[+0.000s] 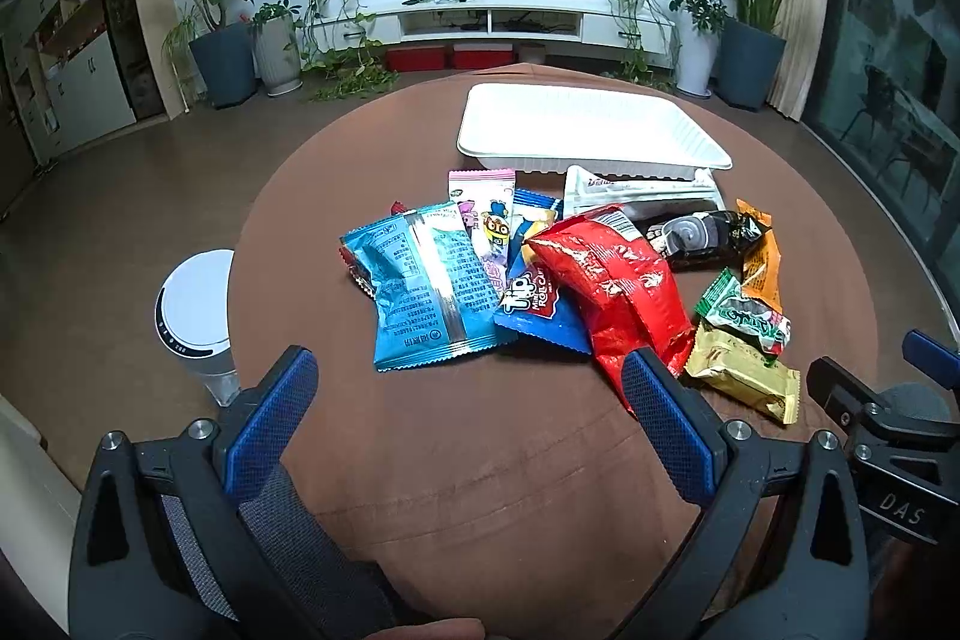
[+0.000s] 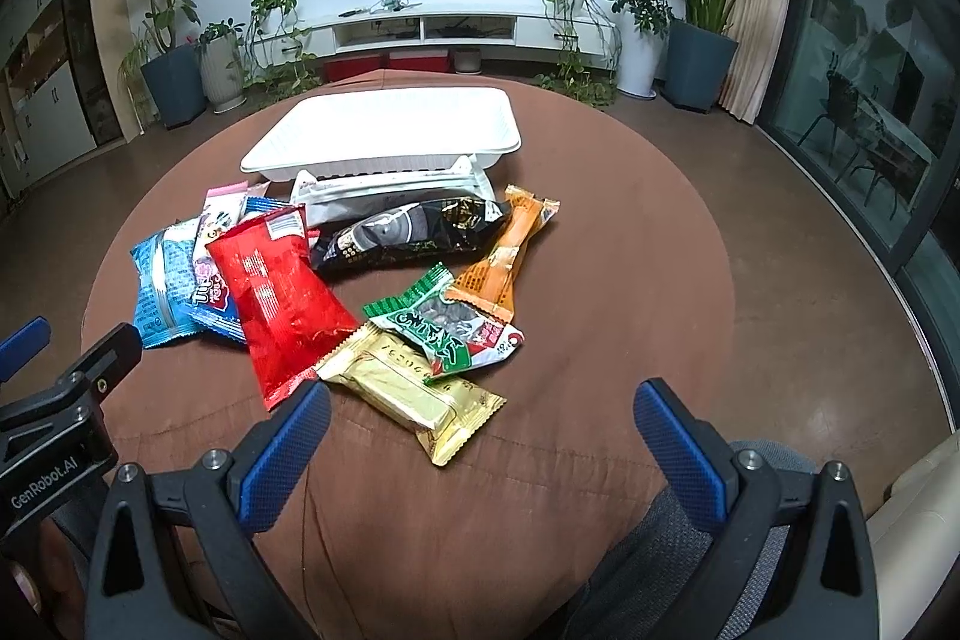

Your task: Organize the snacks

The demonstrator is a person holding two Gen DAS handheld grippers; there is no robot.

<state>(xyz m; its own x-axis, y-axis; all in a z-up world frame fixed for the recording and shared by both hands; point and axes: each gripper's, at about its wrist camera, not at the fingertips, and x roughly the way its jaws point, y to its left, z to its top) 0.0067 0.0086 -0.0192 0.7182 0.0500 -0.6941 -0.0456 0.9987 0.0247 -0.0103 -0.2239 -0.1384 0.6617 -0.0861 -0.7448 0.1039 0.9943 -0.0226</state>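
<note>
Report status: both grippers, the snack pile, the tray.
Left gripper open, empty. Right gripper open, empty, short of the gold packet. Snacks piled on the table, none in the white tray. Nothing blocking the tray.

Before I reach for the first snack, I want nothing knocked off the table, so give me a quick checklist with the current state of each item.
1. Left gripper jaws open, nothing held: ok.
2. Right gripper jaws open, nothing held: ok.
3. White tray has no snacks in it and is ready to fill: ok.
4. Gold packet, nearest the right gripper, free to lift: not ok, the green packet overlaps its far end.
5. Red bag on top of the pile, nothing on it: ok.
6. White pack clear of the tray: cannot tell, it lies right against the tray's near wall.
</note>
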